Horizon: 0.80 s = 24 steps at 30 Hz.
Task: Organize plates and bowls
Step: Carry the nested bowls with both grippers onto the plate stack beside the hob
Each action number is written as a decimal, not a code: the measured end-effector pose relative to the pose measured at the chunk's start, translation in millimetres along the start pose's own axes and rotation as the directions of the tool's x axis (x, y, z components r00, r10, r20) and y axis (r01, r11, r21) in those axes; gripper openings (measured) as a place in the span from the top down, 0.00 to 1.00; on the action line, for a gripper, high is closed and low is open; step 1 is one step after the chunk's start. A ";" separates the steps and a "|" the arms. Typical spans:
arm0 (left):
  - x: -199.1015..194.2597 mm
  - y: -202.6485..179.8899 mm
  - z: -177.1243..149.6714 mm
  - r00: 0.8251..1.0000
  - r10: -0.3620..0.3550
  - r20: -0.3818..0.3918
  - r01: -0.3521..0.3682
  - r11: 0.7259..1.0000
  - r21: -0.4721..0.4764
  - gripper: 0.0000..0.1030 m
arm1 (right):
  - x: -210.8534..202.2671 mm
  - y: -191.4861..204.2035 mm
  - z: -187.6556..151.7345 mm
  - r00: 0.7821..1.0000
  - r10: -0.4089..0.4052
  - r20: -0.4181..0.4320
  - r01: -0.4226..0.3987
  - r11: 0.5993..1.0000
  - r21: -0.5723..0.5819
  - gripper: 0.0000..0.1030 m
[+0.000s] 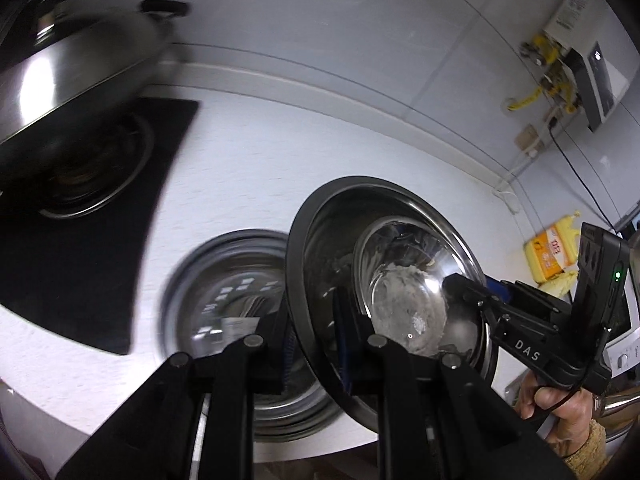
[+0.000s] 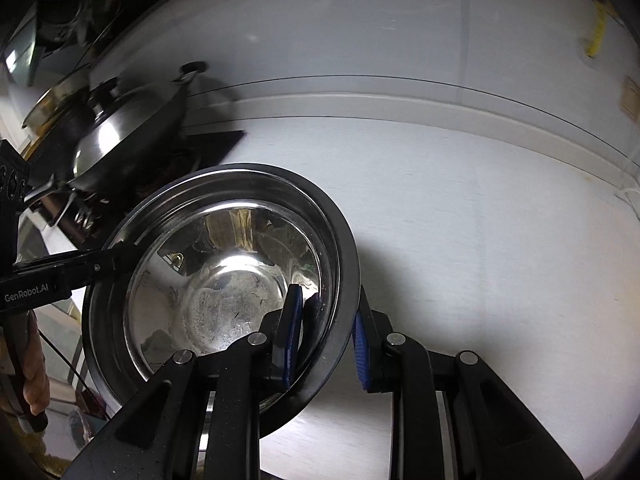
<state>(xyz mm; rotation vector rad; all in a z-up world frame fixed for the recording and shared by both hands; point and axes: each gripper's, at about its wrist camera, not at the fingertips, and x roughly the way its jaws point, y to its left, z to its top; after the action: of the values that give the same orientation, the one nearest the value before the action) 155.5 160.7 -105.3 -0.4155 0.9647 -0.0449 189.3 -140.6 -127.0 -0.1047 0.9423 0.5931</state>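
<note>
Both grippers clamp one steel bowl [image 2: 224, 280] by opposite rims: left gripper [image 1: 316, 344], right gripper [image 2: 326, 340], bowl tilted, clear of the counter [image 2: 480, 240]. Another steel bowl [image 1: 236, 280] sits beyond the left fingers. Placement apparently pending; stacking unfinished.

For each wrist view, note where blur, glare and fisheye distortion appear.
Left wrist: wok and lower bowl smeared by motion blur, held bowl sharp, wall lines bowed. Right wrist: glare inside the bowl, wok blurred, counter edge curved.
</note>
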 end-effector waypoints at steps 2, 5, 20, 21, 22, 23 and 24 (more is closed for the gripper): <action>-0.1 21.6 -4.2 1.000 0.007 -0.010 -0.007 1.000 -0.021 0.84 | 11.4 15.0 0.3 1.000 0.010 -0.009 -0.010 1.000 -0.008 0.79; 3.5 48.5 -11.4 1.000 0.015 -0.024 -0.016 0.999 -0.035 0.84 | 28.0 34.4 -2.8 0.999 0.015 -0.030 -0.016 1.000 -0.015 0.79; 47.2 85.7 -25.9 0.994 0.062 -0.085 -0.057 0.996 0.063 0.85 | 77.3 61.9 -26.6 0.993 -0.040 -0.113 0.044 0.998 0.033 0.78; 46.0 85.2 -25.8 0.995 0.058 -0.084 -0.052 0.996 0.069 0.84 | 74.0 61.9 -26.8 0.993 -0.052 -0.102 0.056 0.998 0.038 0.78; 44.1 85.0 -25.7 0.995 0.060 -0.078 -0.054 0.996 0.077 0.83 | 70.3 61.9 -26.7 0.994 -0.061 -0.093 0.066 0.997 0.045 0.78; 41.6 84.3 -26.2 0.995 0.066 -0.072 -0.059 0.994 0.090 0.83 | 66.6 62.2 -26.7 0.994 -0.066 -0.085 0.071 0.996 0.052 0.78; 39.7 84.1 -26.4 0.996 0.066 -0.068 -0.059 0.993 0.098 0.83 | 63.4 62.2 -26.9 0.994 -0.073 -0.076 0.078 0.995 0.057 0.78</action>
<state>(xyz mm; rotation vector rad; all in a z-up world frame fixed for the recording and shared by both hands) 144.9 220.8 -180.2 -0.2964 1.0406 -0.0489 165.3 -70.2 -182.5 -0.1086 1.0232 0.4930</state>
